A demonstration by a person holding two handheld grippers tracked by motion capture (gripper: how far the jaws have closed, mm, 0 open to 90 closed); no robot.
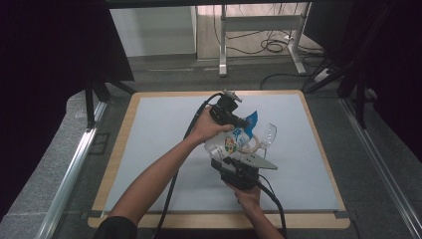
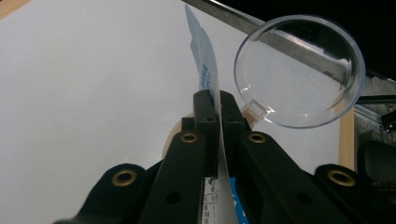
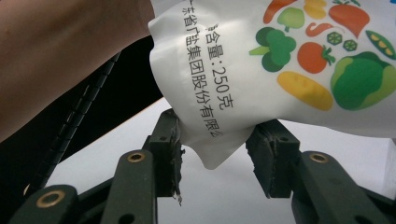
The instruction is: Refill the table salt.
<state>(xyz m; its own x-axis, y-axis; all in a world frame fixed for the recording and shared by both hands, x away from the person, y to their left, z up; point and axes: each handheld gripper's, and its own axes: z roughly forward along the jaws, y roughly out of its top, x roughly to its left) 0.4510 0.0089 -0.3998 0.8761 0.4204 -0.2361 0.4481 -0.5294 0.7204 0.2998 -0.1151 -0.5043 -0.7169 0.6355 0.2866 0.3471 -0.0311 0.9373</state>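
Jaws of the left gripper [image 2: 218, 100] are clenched on the thin top edge of a white pouch [image 1: 234, 142], which stands between them like a sheet. The pouch hangs above the middle of the grey mat [image 1: 159, 129]. Its lower corner [image 3: 212, 156] sits between the jaws of the right gripper [image 3: 215, 154], which are spread apart, with gaps on both sides. A clear plastic cup [image 2: 299, 70] lies just to the right of the pouch, with its rim near the left gripper.
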